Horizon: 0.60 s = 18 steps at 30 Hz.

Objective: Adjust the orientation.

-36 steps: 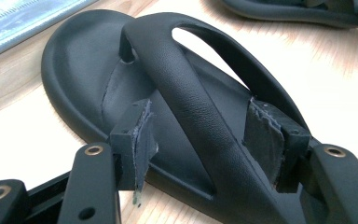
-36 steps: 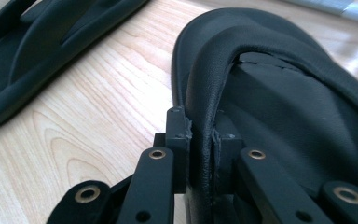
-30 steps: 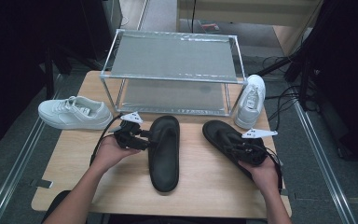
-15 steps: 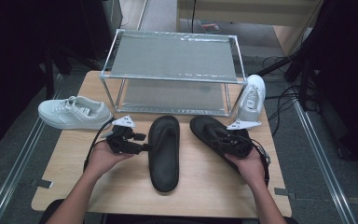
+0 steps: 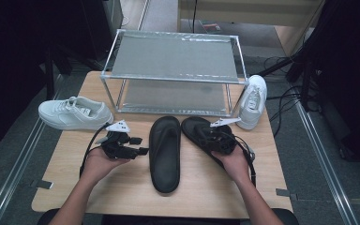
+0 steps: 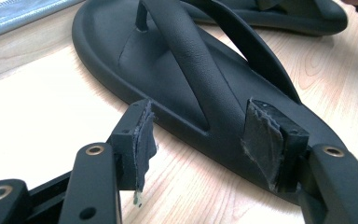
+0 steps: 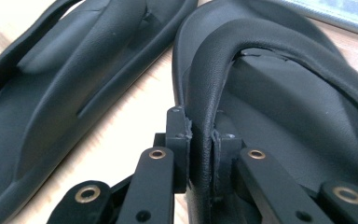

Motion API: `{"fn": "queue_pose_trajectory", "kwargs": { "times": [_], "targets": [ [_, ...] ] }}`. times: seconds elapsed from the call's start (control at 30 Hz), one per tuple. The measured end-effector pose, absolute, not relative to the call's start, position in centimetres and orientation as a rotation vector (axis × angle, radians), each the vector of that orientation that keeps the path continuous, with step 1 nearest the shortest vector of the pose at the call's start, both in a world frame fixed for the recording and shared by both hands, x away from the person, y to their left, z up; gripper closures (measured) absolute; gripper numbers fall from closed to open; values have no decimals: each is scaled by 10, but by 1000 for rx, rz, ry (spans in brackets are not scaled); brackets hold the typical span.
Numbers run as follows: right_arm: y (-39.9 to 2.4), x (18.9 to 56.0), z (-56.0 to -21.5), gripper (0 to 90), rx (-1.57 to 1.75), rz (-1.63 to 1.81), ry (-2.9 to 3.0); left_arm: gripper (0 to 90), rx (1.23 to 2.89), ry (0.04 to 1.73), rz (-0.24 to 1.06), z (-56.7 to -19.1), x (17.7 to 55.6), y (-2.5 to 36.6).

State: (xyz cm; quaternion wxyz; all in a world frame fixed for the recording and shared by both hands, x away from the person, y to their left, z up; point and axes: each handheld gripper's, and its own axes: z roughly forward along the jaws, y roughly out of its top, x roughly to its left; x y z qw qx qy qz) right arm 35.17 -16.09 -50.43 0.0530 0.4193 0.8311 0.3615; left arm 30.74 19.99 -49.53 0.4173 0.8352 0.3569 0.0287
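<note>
Two black flip-flops lie on the wooden table [image 5: 122,197]. The middle flip-flop [image 5: 165,154] [image 6: 191,60] [image 7: 65,70] lies flat, toe toward the rack. My left gripper [image 5: 139,145] [image 6: 200,135] stands open at its left edge. Its jaws have just narrowed a little, and the pads [image 6: 261,140] touch nothing. The right flip-flop [image 5: 194,129] [image 7: 284,116] [image 6: 279,14] sits close beside the middle one. My right gripper [image 5: 212,138] [image 7: 200,137] is shut on this flip-flop's strap [image 7: 209,70].
A metal two-level rack [image 5: 173,61] stands at the back of the table. One white sneaker [image 5: 75,113] lies at its left, and another white sneaker [image 5: 253,101] stands at its right post. Dark floor and cables surround the table.
My right gripper has dragged the right flip-flop leftward, so it now lies right beside the middle one. The left gripper has shifted slightly to the left.
</note>
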Motion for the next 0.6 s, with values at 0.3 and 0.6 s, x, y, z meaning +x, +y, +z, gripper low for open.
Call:
{"fn": "queue_pose_trajectory", "kwargs": {
  "times": [0.3,0.6],
  "targets": [
    [-155,355,-509,759,1266,1127,2525,477,2108,892,74,-501,309,196],
    [-171,345,-494,660,1184,1210,2545,688,2091,916,61,-505,317,193]
  ]
}}
